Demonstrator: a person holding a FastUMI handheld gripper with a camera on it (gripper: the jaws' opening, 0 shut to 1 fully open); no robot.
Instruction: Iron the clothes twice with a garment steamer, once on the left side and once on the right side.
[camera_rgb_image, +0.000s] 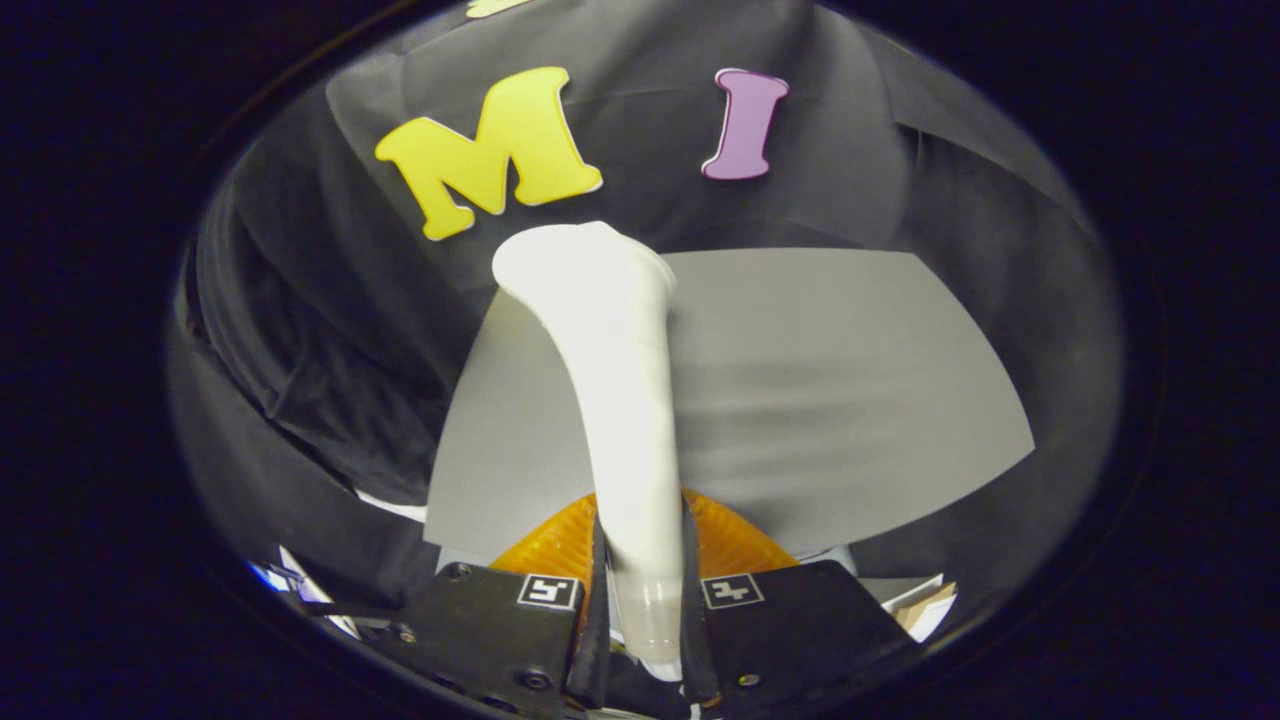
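The gripper (645, 610) had its 2 black fingers (596, 590) clamped on the handle of the white plastic garment steamer (620, 400), whose head rose beyond them over the flat grey garment (850, 380). Risk: the smooth tapered handle could pivot in this narrow grip, lifting the head off the fabric.

Your garment steamer (620, 400): plain white, clear tip near jaws. Your gripper (643, 600): black, with black-and-white square markers; both fingers (596, 600) clamp steamer handle. Orange ribbed piece (545, 545) behind. Tabletop (850, 380): flat grey.
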